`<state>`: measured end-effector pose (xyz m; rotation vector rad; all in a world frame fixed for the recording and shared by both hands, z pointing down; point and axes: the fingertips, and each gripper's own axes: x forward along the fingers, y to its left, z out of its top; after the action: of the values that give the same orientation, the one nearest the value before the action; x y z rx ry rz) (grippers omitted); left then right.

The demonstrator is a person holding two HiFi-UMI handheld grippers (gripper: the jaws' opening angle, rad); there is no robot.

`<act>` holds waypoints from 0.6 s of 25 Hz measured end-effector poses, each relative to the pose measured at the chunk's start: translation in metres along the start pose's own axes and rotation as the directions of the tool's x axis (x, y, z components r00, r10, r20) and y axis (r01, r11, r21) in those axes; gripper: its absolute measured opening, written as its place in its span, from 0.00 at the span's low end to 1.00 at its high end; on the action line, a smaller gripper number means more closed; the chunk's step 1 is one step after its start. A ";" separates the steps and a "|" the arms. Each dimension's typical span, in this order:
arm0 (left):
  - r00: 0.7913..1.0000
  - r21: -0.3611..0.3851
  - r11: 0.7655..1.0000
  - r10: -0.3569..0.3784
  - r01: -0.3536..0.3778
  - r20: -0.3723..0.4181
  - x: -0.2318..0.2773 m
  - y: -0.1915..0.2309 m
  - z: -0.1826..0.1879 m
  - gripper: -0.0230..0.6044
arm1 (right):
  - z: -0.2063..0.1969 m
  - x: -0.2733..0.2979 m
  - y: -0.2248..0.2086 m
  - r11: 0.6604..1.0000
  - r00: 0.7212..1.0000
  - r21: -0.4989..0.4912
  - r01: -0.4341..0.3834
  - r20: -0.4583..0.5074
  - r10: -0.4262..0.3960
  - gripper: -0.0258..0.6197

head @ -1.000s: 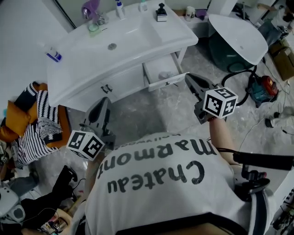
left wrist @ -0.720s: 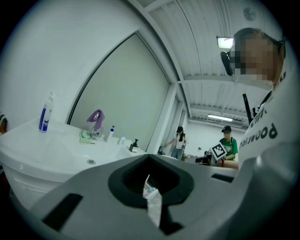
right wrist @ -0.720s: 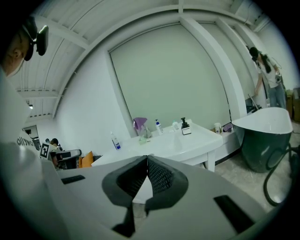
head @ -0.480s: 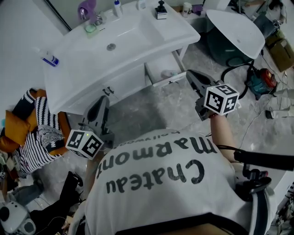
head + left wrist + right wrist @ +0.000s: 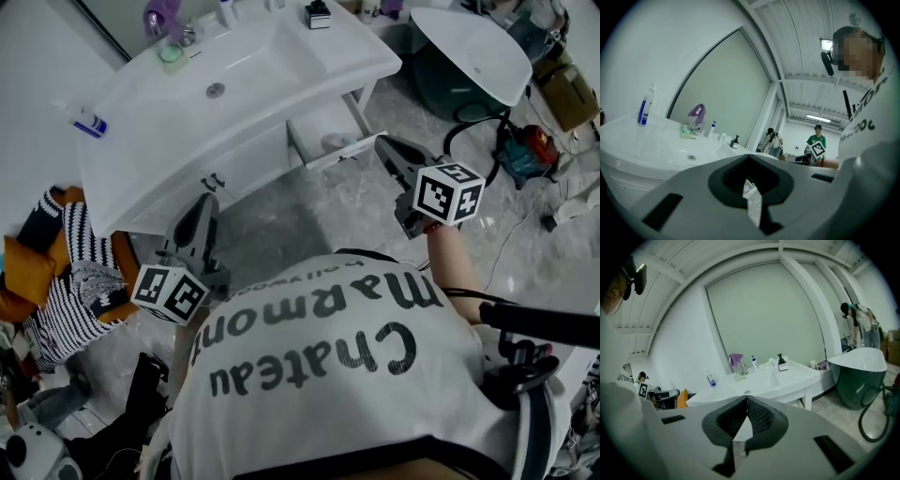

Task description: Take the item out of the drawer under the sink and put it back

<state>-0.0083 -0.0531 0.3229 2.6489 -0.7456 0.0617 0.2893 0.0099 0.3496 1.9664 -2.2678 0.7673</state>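
The open drawer [image 5: 323, 142] under the sink [image 5: 234, 70] lies just ahead of the right tongs [image 5: 382, 145]. The bathtub [image 5: 469, 52] stands to their right. The left tongs [image 5: 206, 201] face the cabinet [image 5: 246, 171].

The grey plastic two-jaw left gripper [image 5: 204, 204] is held close in at the person's left side, jaws together and empty. The matching right gripper [image 5: 384, 145] extends forward on an outstretched forearm [image 5: 448, 267], its jaws closed on nothing.
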 end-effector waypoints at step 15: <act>0.999 -0.031 0.998 0.054 -0.054 0.005 0.037 0.001 -0.008 0.05 | 0.000 0.032 -0.029 0.999 0.998 -0.004 -0.055 -0.042 0.054 0.05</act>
<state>0.0233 -0.0689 0.3358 2.6004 -0.8140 0.0561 0.3101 -0.0211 0.3703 1.8754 -2.3060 0.7983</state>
